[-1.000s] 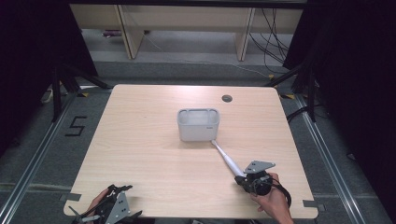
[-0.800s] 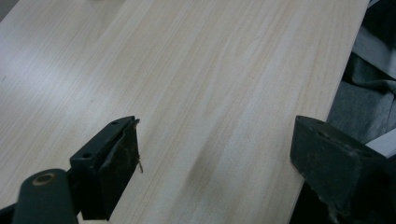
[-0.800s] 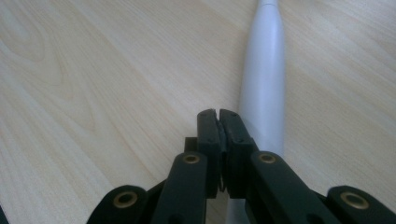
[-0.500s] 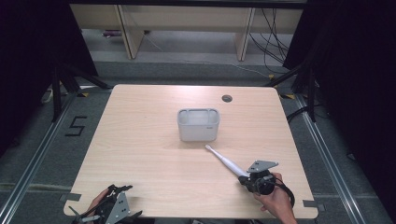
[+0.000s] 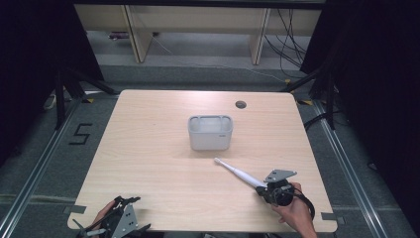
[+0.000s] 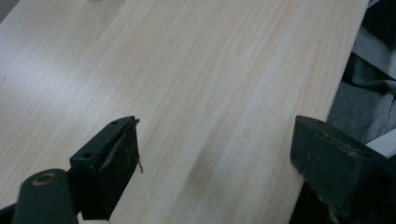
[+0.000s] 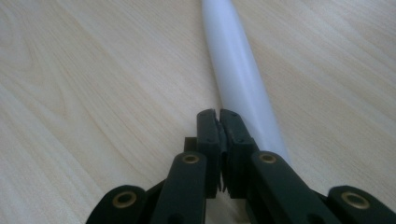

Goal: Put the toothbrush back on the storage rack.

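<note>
Bearing no readable writing, the white toothbrush [image 5: 236,172] lies on the table [image 5: 148,148].

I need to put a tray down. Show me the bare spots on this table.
The table is bare left of the white bin, and behind it up to the round hole. Crowded: front right, where the white toothbrush lies by the right gripper.

Even overhead light on the table [image 5: 148,163], surroundings dark, faint shadows, soft sheen in the left gripper view, near jaws blurred.
</note>
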`<state>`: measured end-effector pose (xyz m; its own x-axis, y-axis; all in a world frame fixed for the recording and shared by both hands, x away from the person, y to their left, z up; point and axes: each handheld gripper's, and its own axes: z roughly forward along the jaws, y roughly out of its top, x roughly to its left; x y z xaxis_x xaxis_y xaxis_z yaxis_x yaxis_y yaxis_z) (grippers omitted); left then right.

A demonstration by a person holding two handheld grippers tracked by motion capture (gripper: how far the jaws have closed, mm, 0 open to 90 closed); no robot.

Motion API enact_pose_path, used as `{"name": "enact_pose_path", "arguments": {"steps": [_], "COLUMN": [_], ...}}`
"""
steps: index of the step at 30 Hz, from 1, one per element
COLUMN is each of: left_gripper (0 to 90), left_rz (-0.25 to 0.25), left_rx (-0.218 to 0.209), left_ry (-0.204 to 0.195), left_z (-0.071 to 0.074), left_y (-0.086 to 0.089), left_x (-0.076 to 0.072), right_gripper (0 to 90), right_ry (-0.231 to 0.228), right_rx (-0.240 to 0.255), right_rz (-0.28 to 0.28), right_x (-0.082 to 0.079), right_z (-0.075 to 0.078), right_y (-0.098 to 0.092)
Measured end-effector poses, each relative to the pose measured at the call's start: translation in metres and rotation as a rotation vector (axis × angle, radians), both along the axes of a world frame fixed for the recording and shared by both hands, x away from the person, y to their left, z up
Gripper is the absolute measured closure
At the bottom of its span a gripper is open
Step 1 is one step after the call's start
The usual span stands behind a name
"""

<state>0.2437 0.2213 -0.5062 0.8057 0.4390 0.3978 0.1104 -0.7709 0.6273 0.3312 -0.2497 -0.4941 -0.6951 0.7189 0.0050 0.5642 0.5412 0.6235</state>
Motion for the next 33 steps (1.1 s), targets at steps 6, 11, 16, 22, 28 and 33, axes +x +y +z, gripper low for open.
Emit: {"name": "enact_pose_path", "arguments": {"steps": [6, 11, 16, 22, 28, 33], "left_gripper": [15.1, 15.1, 15.1, 15.1, 15.1, 15.1], "left_rz": [0.002, 0.002, 0.002, 0.004, -0.004, -0.004], "left_rx": [-0.001, -0.002, -0.001, -0.003, 0.0, 0.001], "left_ry": [-0.002, -0.003, 0.003, 0.002, 0.02, 0.02], "left_z": [0.0, 0.0, -0.001, 0.0, 0.0, 0.0], "left_y": [0.0, 0.0, 0.0, 0.0, 0.002, 0.001], "left_x": [0.0, 0.0, 0.0, 0.0, 0.001, 0.0], "right_gripper": [86.9, 86.5, 72.3, 46.9, 45.6, 46.1], "right_ry": [0.002, 0.059, -0.02, -0.034, 0.024, 0.059], "right_rx": [-0.019, -0.002, -0.026, -0.164, -0.246, -0.288], "right_rz": [0.0, -0.056, 0.011, 0.08, 0.116, 0.14], "right_x": [0.001, -0.002, 0.0, 0.012, 0.025, 0.036], "right_z": [0.002, 0.004, 0.013, 0.037, 0.038, 0.038], "right_y": [-0.003, -0.002, 0.001, 0.017, 0.031, 0.039]}}
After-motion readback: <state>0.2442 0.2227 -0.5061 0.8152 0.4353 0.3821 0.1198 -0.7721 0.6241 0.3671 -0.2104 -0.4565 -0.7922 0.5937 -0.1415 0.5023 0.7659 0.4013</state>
